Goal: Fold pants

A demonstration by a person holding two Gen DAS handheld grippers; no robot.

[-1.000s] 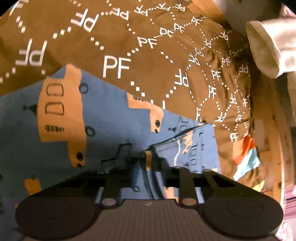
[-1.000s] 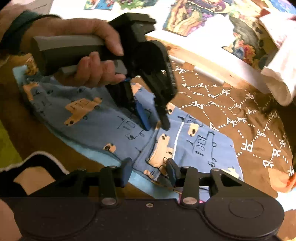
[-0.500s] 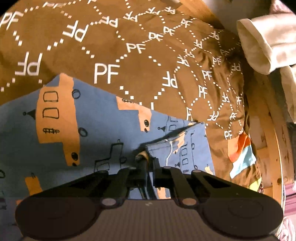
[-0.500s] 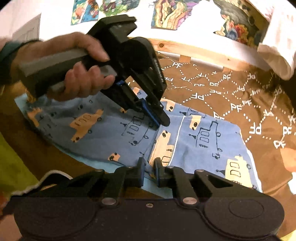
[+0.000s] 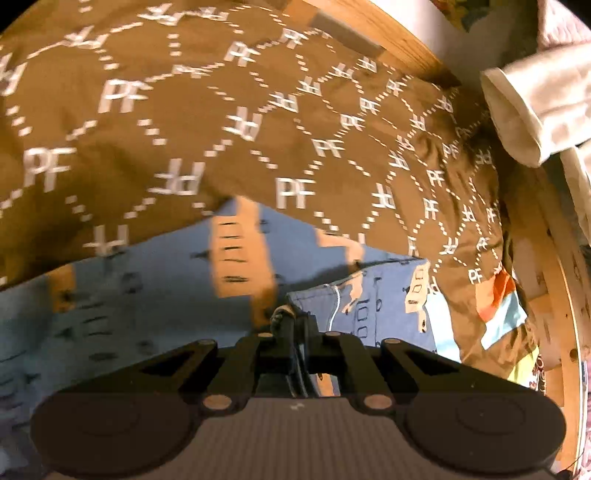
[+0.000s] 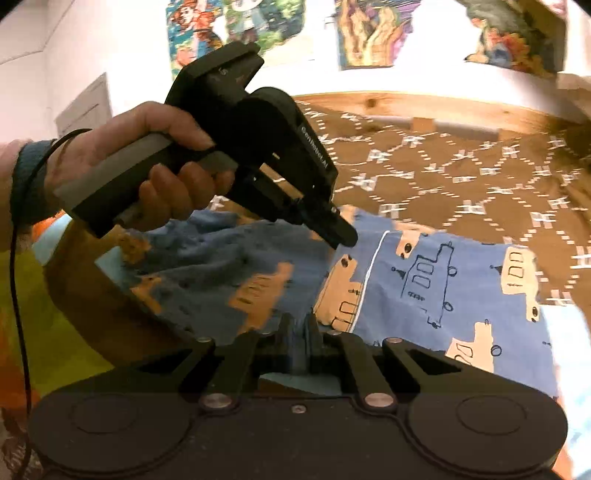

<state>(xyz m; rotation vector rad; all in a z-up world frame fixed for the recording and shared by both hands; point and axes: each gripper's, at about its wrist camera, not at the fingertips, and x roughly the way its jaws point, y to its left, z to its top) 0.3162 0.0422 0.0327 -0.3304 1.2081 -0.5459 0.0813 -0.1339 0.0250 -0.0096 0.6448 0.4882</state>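
Where the blue pants (image 6: 436,280) w/ orange vehicle print lie on the bed, both grippers have a pinch of the fabric. Right gripper (image 6: 299,332): jaws pressed together on a bunched edge of the pants, cloth rising between them. Ahead & right of those jaws the pants lie flat, w/ a thin white line running diagonally; ahead & left the fabric is lifted and rumpled, motion-blurred. Left gripper (image 6: 341,236) shows in the right wrist view, held by the person's left hand (image 6: 147,177); its jaws point down and meet the pants just ahead of the right jaws. In the left wrist view the left gripper (image 5: 295,325) has jaws closed on a small gathered fold of pants (image 5: 376,299); blurred blue cloth spreads to the left of the jaws, a flatter part to the right. Beyond the pants in both views: brown bedspread (image 5: 229,122) w/ white "PF" pattern, then the wooden bed frame (image 5: 406,48). Far right of the left jaws, a cream cloth (image 5: 532,107) hangs over the frame. Colourful posters (image 6: 369,33) on the white wall past the bed.
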